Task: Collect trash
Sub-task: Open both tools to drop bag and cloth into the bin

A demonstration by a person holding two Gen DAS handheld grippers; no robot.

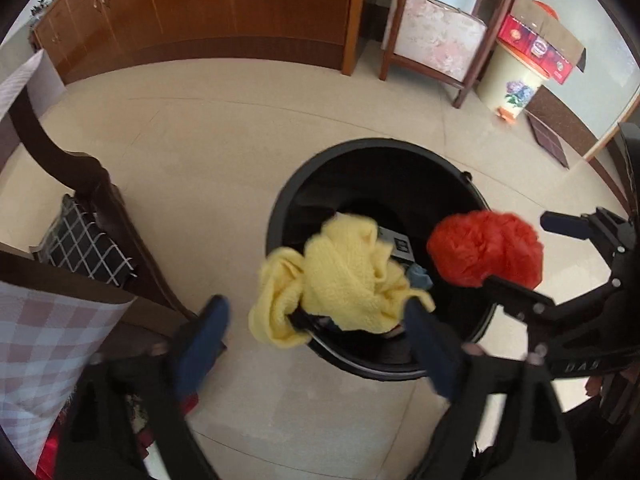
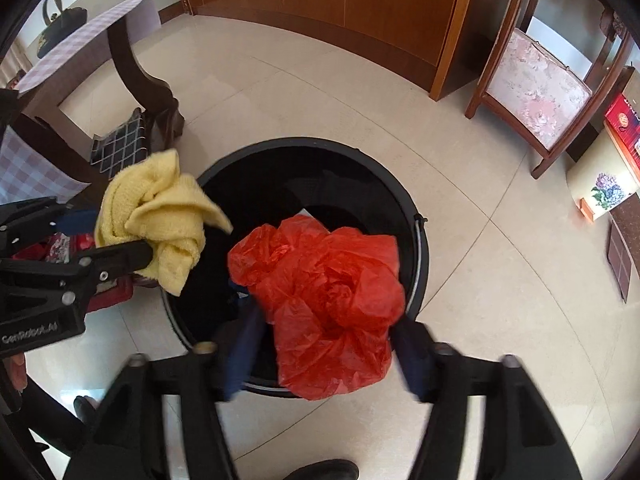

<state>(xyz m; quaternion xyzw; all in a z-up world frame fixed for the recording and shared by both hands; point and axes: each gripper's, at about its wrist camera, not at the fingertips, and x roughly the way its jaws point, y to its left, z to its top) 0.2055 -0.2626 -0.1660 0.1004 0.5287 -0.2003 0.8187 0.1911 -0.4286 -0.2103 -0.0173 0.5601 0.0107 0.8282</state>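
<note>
A black round bin [image 1: 380, 146] [image 2: 304, 144] stands on the tiled floor below both grippers. Over its near-left rim, a crumpled yellow cloth [image 1: 332, 276] [image 2: 160, 216] lies between the wide-apart blue pads of my left gripper [image 1: 316, 308]; it brushes the right pad only. My right gripper [image 2: 328, 320] is spread wide around a crumpled red plastic bag [image 2: 324, 292] [image 1: 484, 252] above the bin's mouth, and no pad squeezes the bag. Each gripper shows at the edge of the other's view. Some paper and blue scraps [image 1: 404, 256] lie inside the bin.
A wooden cabinet [image 1: 248, 4] runs along the back. A chair with a floral cushion [image 1: 436, 36] and a cream pedal bin [image 1: 512, 88] topped by a red box stand at back right. A table with checked cloth [image 1: 44, 344] and dark chairs are at left. A shoe [image 2: 324, 468] is below.
</note>
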